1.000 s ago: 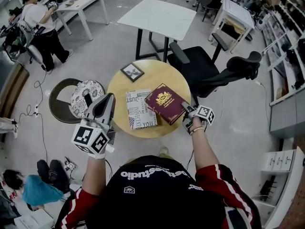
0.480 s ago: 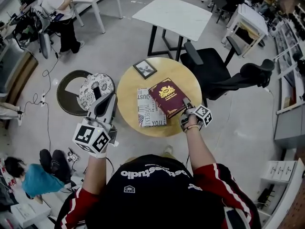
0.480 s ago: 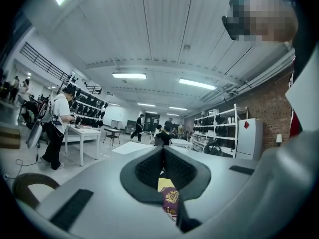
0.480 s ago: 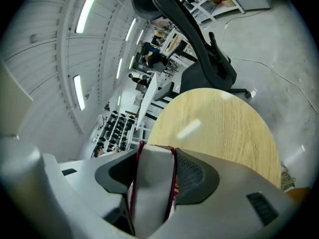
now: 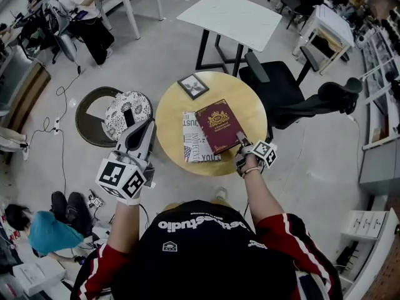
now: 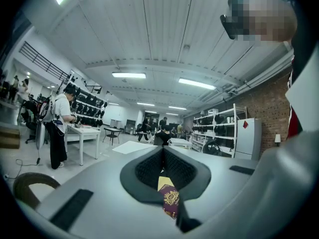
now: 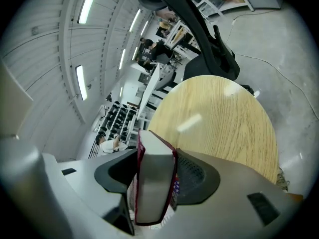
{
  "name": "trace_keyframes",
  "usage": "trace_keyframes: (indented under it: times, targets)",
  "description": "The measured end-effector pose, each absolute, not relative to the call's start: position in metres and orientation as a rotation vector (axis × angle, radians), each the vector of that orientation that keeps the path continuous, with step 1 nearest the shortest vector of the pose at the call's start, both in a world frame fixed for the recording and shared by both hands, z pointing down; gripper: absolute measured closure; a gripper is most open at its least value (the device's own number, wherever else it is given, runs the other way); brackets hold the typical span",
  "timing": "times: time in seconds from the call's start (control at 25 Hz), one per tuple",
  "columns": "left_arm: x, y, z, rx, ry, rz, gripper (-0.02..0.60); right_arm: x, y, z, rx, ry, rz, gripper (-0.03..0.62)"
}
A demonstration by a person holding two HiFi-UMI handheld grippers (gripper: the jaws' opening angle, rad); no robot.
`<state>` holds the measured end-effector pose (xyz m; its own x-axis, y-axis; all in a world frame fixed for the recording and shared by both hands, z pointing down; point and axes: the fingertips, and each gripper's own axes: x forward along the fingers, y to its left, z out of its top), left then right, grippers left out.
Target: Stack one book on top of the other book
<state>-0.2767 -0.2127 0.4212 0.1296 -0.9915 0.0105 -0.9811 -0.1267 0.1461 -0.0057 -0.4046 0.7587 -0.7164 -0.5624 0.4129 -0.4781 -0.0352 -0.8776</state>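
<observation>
A maroon book with a gold crest [image 5: 219,125] is held above the round wooden table [image 5: 245,102], its left part overlapping the white printed book [image 5: 195,139] that lies flat there. My right gripper [image 5: 239,137] is shut on the maroon book's near right corner. In the right gripper view the book's page edge [image 7: 152,193] fills the space between the pads of the right gripper [image 7: 155,164]. My left gripper [image 5: 149,125] hovers left of the table, off its edge, shut and holding nothing. In the left gripper view the maroon book [image 6: 170,201] shows through the slit below the left gripper [image 6: 163,156].
A small framed picture [image 5: 192,86] lies at the table's far left. A black office chair [image 5: 294,95] stands right behind the table, a white table [image 5: 229,19] beyond it. A patterned round stool [image 5: 127,112] sits by my left gripper. A person [image 5: 81,5] works at far left.
My right gripper has carried the maroon book to the left, from beside the white book to partly over it. The left gripper stays beside the table.
</observation>
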Motion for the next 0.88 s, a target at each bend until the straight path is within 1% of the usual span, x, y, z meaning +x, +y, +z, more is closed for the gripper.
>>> trace_keyframes:
  times: [0.32, 0.48, 0.6, 0.76, 0.88]
  targets:
    - [-0.273, -0.211, 0.426, 2.290, -1.949, -0.125, 0.565, -0.027, -0.373, 0.768, -1.043, 2.399, -1.936, 0.333]
    - [-0.272, -0.209, 0.429, 2.288, -1.938, -0.118, 0.565, -0.033, -0.367, 0.774, -1.064, 2.623, -1.894, 0.293]
    - [-0.272, -0.209, 0.431, 2.282, -1.933, -0.107, 0.565, -0.031, -0.371, 0.774, -1.128, 2.727, -1.805, 0.286]
    - [-0.271, -0.207, 0.432, 2.279, -1.932, -0.104, 0.565, -0.024, -0.372, 0.786, -1.225, 2.932, -1.739, 0.260]
    - [-0.269, -0.208, 0.433, 2.274, -1.943, -0.110, 0.565, -0.020, -0.375, 0.790, -1.243, 2.998, -1.699, 0.258]
